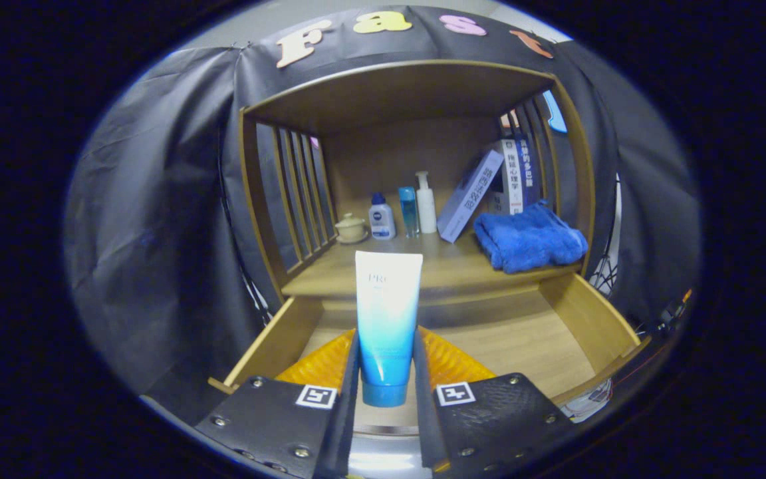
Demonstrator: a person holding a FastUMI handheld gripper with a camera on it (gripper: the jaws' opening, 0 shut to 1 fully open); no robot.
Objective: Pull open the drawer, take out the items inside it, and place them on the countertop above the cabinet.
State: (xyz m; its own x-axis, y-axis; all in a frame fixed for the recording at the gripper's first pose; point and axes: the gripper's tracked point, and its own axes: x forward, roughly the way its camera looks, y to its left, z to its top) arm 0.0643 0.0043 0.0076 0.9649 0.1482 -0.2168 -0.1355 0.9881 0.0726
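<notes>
Already past the pull step: drawer (576, 319) open in lower half of frame, wooden, pale flat bottom, slanted side walls. Gripper (386, 372) at bottom centre, fingers pinching a squeeze tube (388, 319) from both sides, cap end down between the fingers, flat crimped end up. Tube upright, lifted over the open drawer, in front of the countertop edge, not yet set down. Rest of drawer bottom seen looks bare; part under the fingers hidden, so cannot tell if more items left. Judged roughly mid-task: opened, one item taken out, placing on countertop (336, 276) still to do.

Materials and shapes:
- tube: smooth soft plastic, white fading to blue toward a round blue cap, glossy
- countertop: light wood grain, flat, free patch front centre just beyond the tube
- cabinet hutch above: wood frame, vertical slats on left and right sides, curved by lens
- blue towel (529, 239) folded, fluffy, right of centre on countertop
- books (512, 176) upper right, one leaning book (469, 196) in front of them
- small bottles at back centre: short white-and-blue bottle (382, 218), clear blue bottle (408, 209), white pump bottle (425, 203)
- small lidded ceramic cup (350, 228) on saucer, left of bottles
</notes>
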